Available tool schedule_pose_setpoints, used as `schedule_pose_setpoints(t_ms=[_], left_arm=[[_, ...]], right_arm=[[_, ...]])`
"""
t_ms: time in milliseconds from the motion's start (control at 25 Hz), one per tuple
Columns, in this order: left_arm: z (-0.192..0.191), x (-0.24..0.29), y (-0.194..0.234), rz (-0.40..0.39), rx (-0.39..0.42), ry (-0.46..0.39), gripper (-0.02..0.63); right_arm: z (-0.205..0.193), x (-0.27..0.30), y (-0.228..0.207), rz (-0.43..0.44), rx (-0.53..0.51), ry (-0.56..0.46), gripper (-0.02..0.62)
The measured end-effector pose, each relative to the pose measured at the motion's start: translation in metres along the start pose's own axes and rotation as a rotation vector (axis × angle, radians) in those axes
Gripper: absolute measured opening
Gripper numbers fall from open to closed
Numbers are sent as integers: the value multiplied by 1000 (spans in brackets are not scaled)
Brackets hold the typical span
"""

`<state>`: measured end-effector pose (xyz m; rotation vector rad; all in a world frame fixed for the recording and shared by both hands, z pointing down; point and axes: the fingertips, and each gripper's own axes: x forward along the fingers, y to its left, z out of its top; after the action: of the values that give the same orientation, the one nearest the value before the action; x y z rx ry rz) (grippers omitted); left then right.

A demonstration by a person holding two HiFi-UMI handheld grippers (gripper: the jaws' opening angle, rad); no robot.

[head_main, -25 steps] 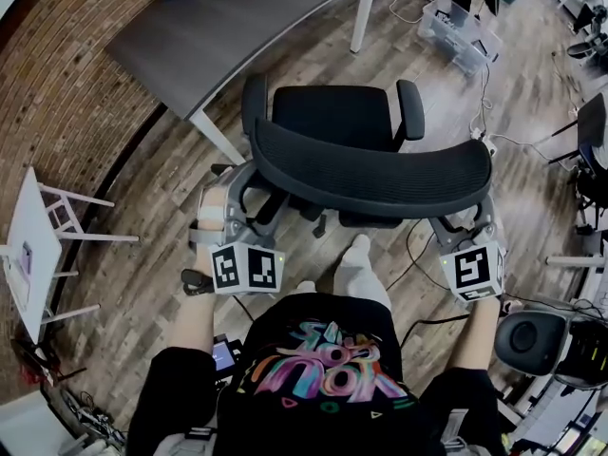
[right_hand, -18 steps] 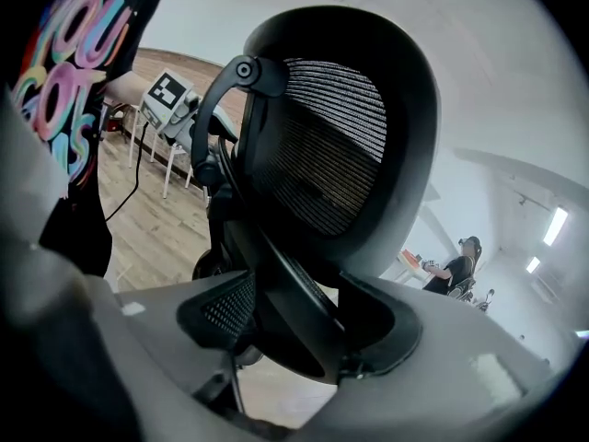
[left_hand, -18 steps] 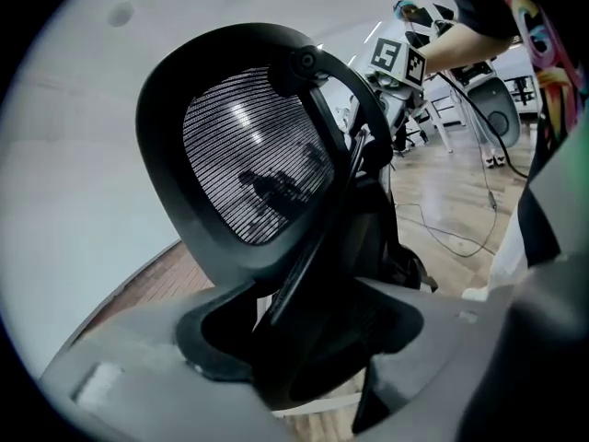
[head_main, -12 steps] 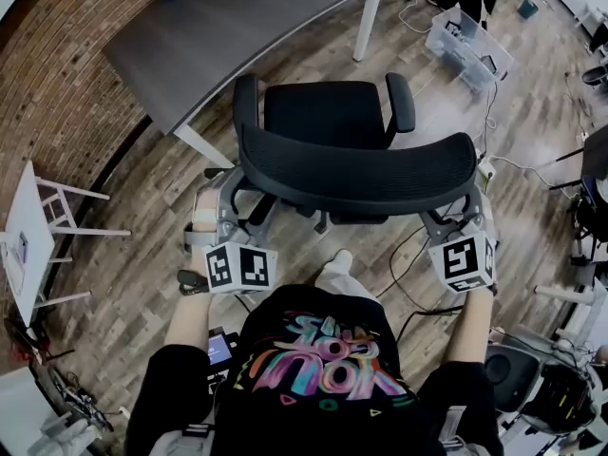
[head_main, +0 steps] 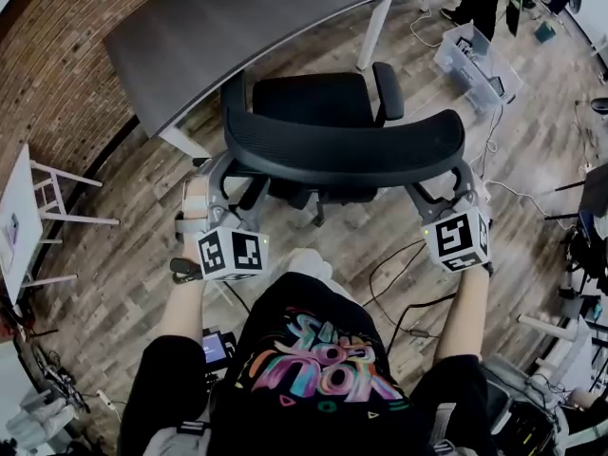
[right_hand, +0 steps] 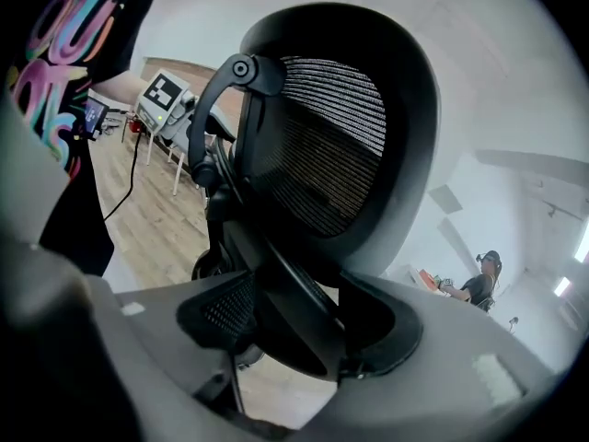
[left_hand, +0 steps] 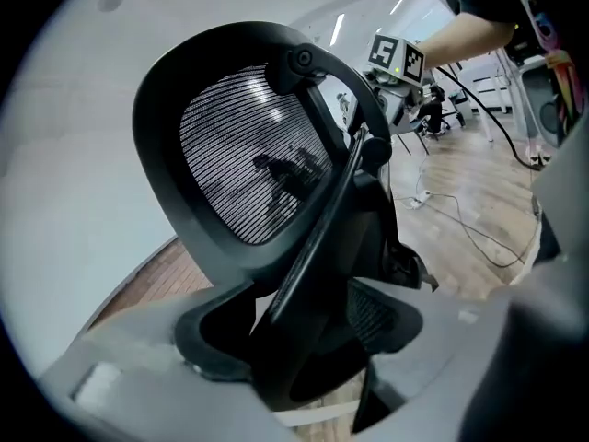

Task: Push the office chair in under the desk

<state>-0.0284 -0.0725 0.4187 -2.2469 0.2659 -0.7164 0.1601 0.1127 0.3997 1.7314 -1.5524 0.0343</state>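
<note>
On the office chair (its backrest ends), left hand-held gripper and right hand-held gripper are clamped.

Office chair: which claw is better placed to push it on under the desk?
Probably right. Left claw and right claw both clamp the backrest, but the right end sits farther from the desk; pushing there squares it.
</note>
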Motion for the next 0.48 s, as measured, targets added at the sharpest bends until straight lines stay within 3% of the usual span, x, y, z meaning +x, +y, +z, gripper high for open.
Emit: schedule_pose_setpoints(t_ms=[480], left_arm=[[8, 78, 39, 33, -10, 56, 311]], right_arm=[[0, 70, -71, 27, -27, -53, 285]])
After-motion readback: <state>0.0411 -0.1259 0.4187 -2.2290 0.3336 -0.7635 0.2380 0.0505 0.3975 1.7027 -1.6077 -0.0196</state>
